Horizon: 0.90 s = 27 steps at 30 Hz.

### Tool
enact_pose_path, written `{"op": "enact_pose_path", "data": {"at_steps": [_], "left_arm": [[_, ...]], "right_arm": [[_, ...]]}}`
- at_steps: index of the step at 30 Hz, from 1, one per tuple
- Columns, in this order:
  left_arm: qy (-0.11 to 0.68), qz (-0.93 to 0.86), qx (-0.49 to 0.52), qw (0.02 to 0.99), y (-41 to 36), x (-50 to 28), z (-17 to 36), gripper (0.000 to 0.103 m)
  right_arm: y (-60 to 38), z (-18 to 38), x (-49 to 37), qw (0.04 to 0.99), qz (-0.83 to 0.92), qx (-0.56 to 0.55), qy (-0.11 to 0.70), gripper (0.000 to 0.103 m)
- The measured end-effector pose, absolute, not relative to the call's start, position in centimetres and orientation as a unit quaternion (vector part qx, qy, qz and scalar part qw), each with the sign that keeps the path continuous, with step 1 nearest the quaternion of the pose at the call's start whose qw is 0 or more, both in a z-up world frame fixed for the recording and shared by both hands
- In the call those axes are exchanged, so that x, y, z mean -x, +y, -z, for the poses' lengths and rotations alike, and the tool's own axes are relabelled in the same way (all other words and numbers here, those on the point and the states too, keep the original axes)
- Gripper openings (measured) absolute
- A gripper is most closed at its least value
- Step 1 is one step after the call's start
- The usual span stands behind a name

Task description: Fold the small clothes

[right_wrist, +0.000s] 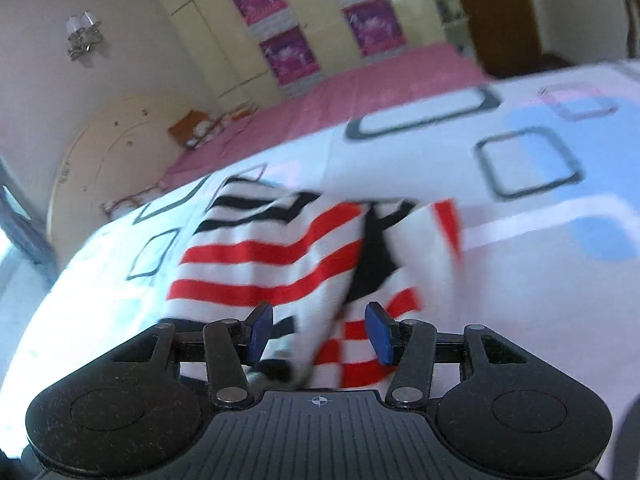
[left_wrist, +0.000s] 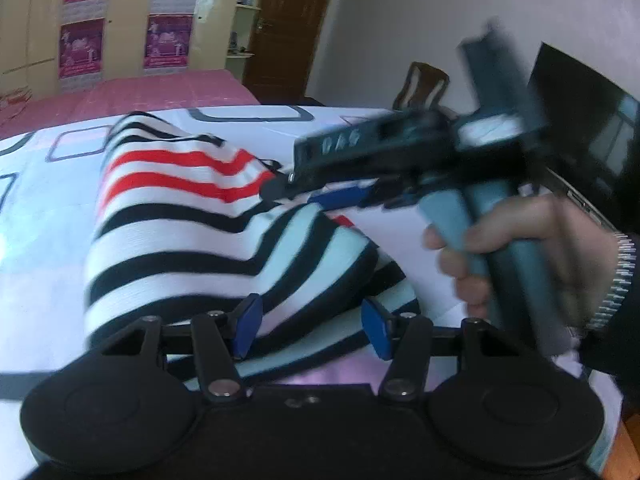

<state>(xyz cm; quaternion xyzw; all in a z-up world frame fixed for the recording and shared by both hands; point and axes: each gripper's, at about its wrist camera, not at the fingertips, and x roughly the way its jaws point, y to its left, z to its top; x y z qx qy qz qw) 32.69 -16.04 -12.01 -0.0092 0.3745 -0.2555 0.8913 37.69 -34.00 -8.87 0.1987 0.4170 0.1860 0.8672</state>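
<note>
A small white garment point(left_wrist: 172, 240) with black and red stripes lies partly folded and bunched on a white bedsheet point(left_wrist: 36, 216) printed with squares. My left gripper point(left_wrist: 314, 330) is open just above its near edge, the cloth between and under the blue pads. My right gripper point(right_wrist: 318, 334) is open over the garment point(right_wrist: 256, 264) too, with a fold of cloth rising between its pads. In the left wrist view the right gripper point(left_wrist: 344, 196) comes in from the right, held by a hand, its tip at the red-striped part.
A pink bed cover point(left_wrist: 132, 96) lies beyond the white sheet. Cupboards with pink posters point(left_wrist: 164, 40), a brown door point(left_wrist: 288, 28), a wooden chair point(left_wrist: 424, 84) and a dark screen point(left_wrist: 592, 120) stand at the back. A headboard point(right_wrist: 108, 152) is at the left.
</note>
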Motion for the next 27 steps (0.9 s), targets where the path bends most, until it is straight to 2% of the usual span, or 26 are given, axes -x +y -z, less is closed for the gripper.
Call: {"op": "enact_pose_path", "data": {"at_steps": [4,9,10,11,17,23,27], "left_arm": [[0.359,0.223,0.026,0.906,-12.8,-32.3,10.3,0.055],[0.34,0.16,0.042,0.926,-9.4,-34.5,9.0,0.055],[0.341,0.152,0.042,0.927,-9.0,-35.2,9.0,0.055],[0.342,0.146,0.044,0.927,-8.6,-35.9,9.0,0.055],[0.344,0.135,0.044,0.928,-8.6,-38.1,9.9,0.055],[0.342,0.159,0.045,0.925,-10.3,-39.0,10.4,0.055],[0.365,0.174,0.038,0.914,-11.7,-39.3,12.0,0.056]], "right_arm": [[-33.4,11.0,-39.0,0.844,-0.181,-0.234,0.447,0.051],[-32.8,11.1,-39.2,0.848,-0.18,-0.233,0.441,0.05],[-32.6,10.9,-39.1,0.85,-0.179,-0.228,0.44,0.047],[-32.7,10.7,-39.0,0.851,-0.181,-0.226,0.438,0.034],[-32.6,10.1,-38.7,0.867,-0.185,-0.203,0.416,0.019],[-34.0,6.4,-36.5,0.913,-0.17,-0.146,0.341,0.018],[-36.0,9.1,-35.7,0.908,-0.129,-0.148,0.371,0.018]]}}
